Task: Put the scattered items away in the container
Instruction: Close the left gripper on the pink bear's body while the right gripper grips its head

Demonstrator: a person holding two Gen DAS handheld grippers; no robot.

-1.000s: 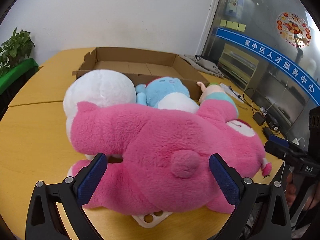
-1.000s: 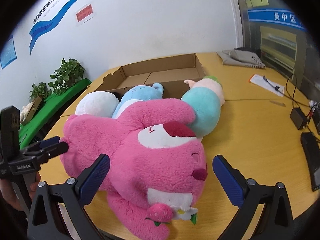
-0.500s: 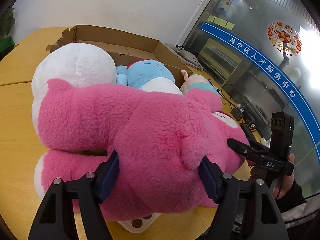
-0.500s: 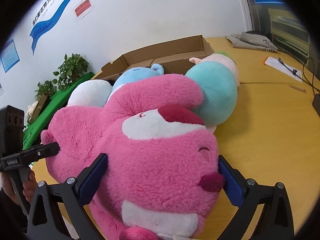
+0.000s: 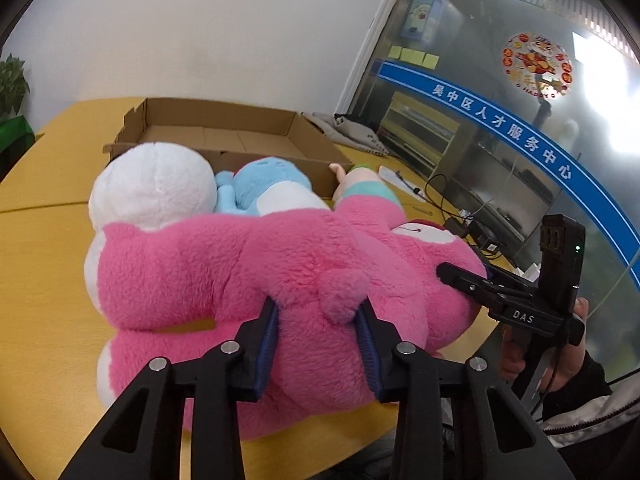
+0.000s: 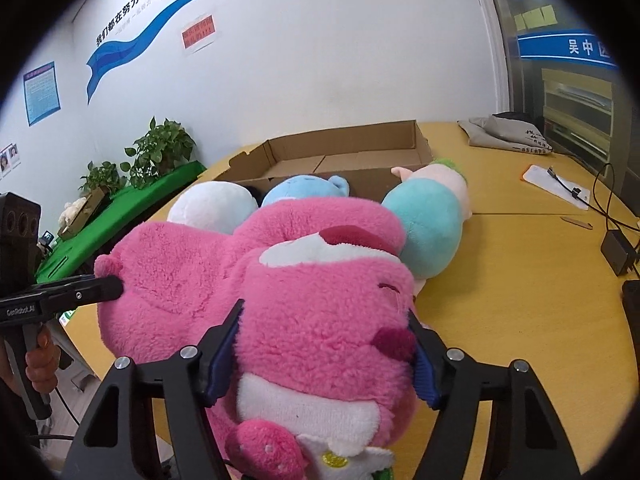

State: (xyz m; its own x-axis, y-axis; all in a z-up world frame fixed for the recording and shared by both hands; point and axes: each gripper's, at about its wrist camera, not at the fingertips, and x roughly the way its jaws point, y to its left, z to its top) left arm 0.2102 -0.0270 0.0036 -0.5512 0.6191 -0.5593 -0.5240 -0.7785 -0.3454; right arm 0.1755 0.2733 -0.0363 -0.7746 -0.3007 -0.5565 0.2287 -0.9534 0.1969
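Both the left claw [image 5: 318,334] and right claw [image 6: 324,350] pinch the pink bear [image 5: 240,264]. Only the right view shows its face; the left view reads "DAS".

pink bear [image 6: 320,320] bottom cropped, blue plush [image 5: 264,184] half hidden

four plush toys [image 6: 320,320] — one cardboard box [image 6: 344,156] — two grippers [image 5: 320,320].

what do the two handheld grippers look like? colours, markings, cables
Both the left gripper and the right gripper are black plastic with blue ribbed pads and silver screws. From outside, the right reads "DAS", with a green LED; the left reads "GenRobot.AI", and a black cable hangs below it.
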